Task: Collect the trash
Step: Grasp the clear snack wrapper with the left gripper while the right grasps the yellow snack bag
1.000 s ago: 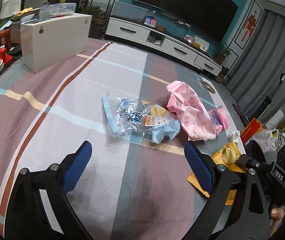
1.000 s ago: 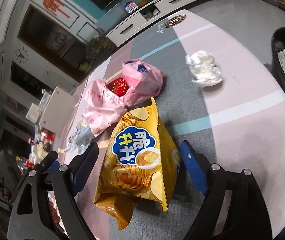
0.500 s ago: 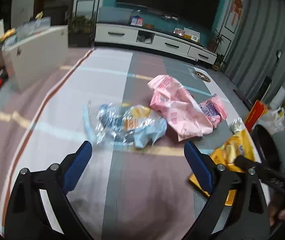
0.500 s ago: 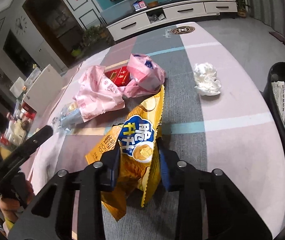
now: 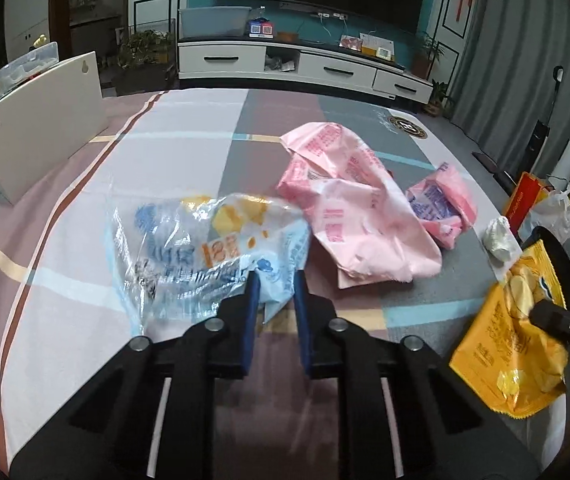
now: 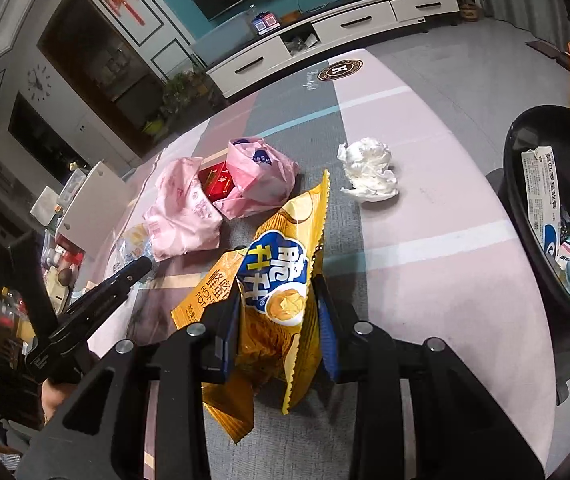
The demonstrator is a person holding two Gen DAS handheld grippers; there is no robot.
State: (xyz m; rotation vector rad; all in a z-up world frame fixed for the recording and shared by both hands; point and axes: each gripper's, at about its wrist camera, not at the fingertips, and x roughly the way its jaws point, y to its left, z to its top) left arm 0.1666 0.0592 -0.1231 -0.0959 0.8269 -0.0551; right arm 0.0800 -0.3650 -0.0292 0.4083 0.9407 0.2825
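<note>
Trash lies on a striped tablecloth [image 5: 85, 184]. My left gripper [image 5: 276, 280] has its jaws closing, and the pale blue corner of a clear printed plastic bag [image 5: 205, 248] is pinched between them. Right of it lie a crumpled pink bag [image 5: 357, 208], a smaller pink bag [image 5: 441, 204] and a white tissue wad [image 5: 499, 238]. My right gripper [image 6: 277, 286] is shut on a yellow chip bag [image 6: 281, 240], which hangs creased between the pads, a little off the cloth. The chip bag [image 5: 513, 344] also shows at the right edge of the left wrist view.
A black bin [image 6: 525, 148] with cartons and wrappers inside stands just past the table's right edge. A red box [image 6: 217, 180] sits between the pink bags. A white board [image 5: 41, 128] stands at the table's far left. A TV cabinet [image 5: 305, 66] lines the back wall.
My left gripper moved forward to the clear bag and its wide jaws closed on the bag's corner. My right gripper closed on the chip bag and raised it slightly.
</note>
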